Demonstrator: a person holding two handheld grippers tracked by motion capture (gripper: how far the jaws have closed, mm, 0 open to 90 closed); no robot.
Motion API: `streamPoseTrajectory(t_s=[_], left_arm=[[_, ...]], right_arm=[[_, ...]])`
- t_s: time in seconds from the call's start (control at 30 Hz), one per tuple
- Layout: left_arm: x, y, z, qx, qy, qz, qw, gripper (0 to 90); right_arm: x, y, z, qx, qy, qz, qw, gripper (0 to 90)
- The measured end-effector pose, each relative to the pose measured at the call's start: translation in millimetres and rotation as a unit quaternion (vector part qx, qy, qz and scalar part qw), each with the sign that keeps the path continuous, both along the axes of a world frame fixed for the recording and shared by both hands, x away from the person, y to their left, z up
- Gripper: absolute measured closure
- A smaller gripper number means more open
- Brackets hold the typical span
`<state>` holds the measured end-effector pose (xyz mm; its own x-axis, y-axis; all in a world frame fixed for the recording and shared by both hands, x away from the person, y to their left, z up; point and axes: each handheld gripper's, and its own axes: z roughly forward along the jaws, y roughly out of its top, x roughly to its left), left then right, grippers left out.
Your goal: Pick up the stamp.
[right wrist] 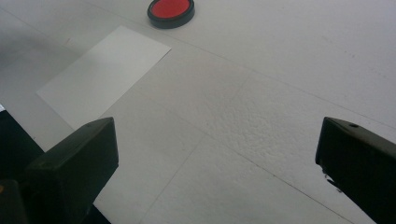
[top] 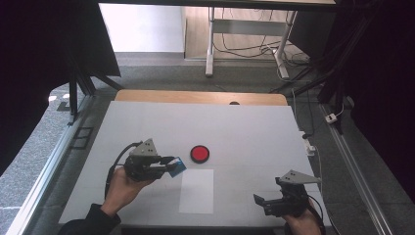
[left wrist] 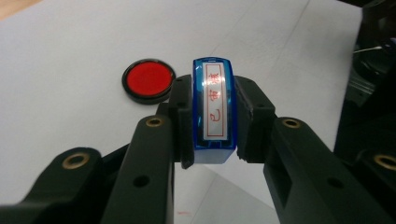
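My left gripper (top: 172, 164) is shut on a blue stamp (left wrist: 215, 109) whose silver label carries red characters; the stamp (top: 177, 165) hangs just above the table, left of a white sheet of paper (top: 196, 191). Both black pads (left wrist: 180, 116) press its sides. A round red ink pad (top: 199, 153) in a black case lies beyond the paper; this ink pad (left wrist: 148, 80) sits ahead and left of the stamp. My right gripper (top: 262, 201) rests open near the table's front right, its jaws wide apart over bare table, with the paper (right wrist: 103, 74) and ink pad (right wrist: 171, 11) ahead.
The white table top (top: 244, 132) ends in a wooden strip at the back. Dark frames and curtains stand at both sides. Cables and desk legs lie on the floor beyond.
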<state>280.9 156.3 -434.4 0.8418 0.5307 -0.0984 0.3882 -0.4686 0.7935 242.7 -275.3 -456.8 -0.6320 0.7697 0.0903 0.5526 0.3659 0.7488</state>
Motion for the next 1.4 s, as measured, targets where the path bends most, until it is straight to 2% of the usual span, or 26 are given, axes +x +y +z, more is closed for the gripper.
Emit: streamPoseTrajectory(t_s=[0.1, 0.27, 0.33, 0.47, 0.63, 0.93, 1.17, 1.4], left_arm=[[2.5, -4.8, 5.2, 0.001, 0.000, -0.013, 0.9999, 70.9], [6.0, -13.1, 12.6, -0.017, 0.003, -0.030, 0.9994, 70.9], [6.0, -14.6, 13.6, -0.030, 0.006, -0.037, 0.9988, 70.9], [3.6, -13.5, 12.8, -0.042, 0.004, -0.047, 0.9980, 70.9], [-0.1, -8.7, 10.7, -0.069, 0.007, -0.060, 0.9958, 70.9], [-3.5, -2.2, 7.5, -0.096, 0.008, -0.076, 0.9924, 70.9], [-3.7, -2.4, 6.9, -0.101, 0.005, -0.081, 0.9916, 70.9], [-3.4, 0.7, 8.0, -0.110, 0.004, -0.084, 0.9903, 70.8]], right_arm=[[0.1, 0.3, 0.0, 0.001, -0.001, 0.001, 1.0000, 0.0], [-0.4, 0.8, 0.2, 0.000, -0.004, 0.004, 1.0000, 0.0], [-0.4, 0.8, 0.3, 0.000, -0.004, 0.004, 1.0000, 0.0], [-0.4, 0.6, 0.4, 0.002, -0.005, 0.004, 1.0000, 0.0], [-0.6, 1.1, 0.7, 0.001, -0.006, 0.007, 1.0000, 0.0], [-2.2, 1.4, 1.9, 0.006, -0.017, 0.017, 0.9997, 0.0], [-3.0, 6.6, 6.2, 0.017, -0.026, 0.035, 0.9989, 0.0], [-1.9, 15.7, 8.7, 0.015, -0.031, 0.054, 0.9979, 0.0]])
